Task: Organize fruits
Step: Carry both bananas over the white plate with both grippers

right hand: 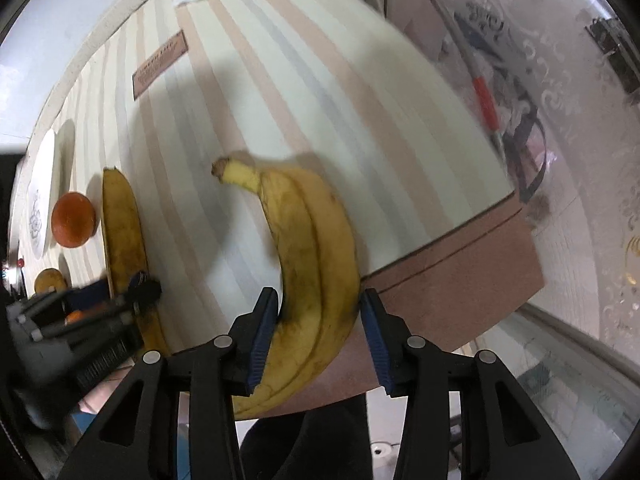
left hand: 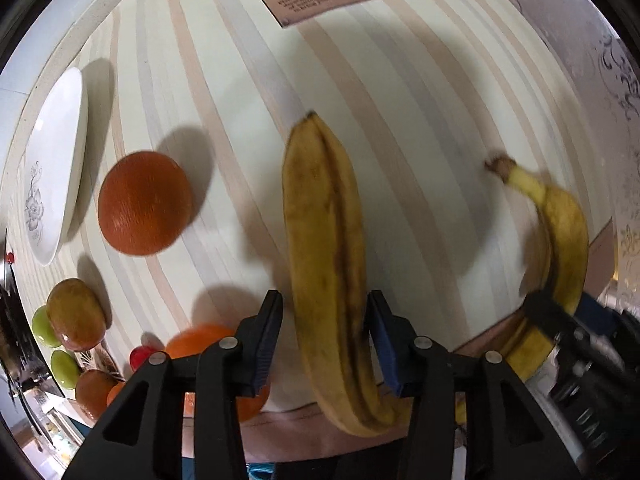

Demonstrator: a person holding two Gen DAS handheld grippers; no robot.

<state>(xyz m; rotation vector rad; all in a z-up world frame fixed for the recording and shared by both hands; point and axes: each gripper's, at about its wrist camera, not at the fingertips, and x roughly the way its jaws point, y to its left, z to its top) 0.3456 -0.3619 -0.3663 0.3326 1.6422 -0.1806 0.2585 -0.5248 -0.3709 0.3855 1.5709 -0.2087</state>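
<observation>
On the striped tablecloth (left hand: 400, 92) near its front edge, a browning banana (left hand: 324, 240) lies lengthwise between the spread fingers of the left gripper (left hand: 325, 340), pads close on either side but not clamped. Off to the right, a yellower banana (right hand: 308, 248) sits the same way inside the right gripper (right hand: 319, 334), fingers wide too. Further left there's an orange (left hand: 144, 203), a white plate (left hand: 56, 168), and a little pile of mixed fruit (left hand: 76, 326).

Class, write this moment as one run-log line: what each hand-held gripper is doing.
left hand-held gripper: open around browner banana | right hand-held gripper: open around yellower banana | plate: no fruit visible on it
</observation>
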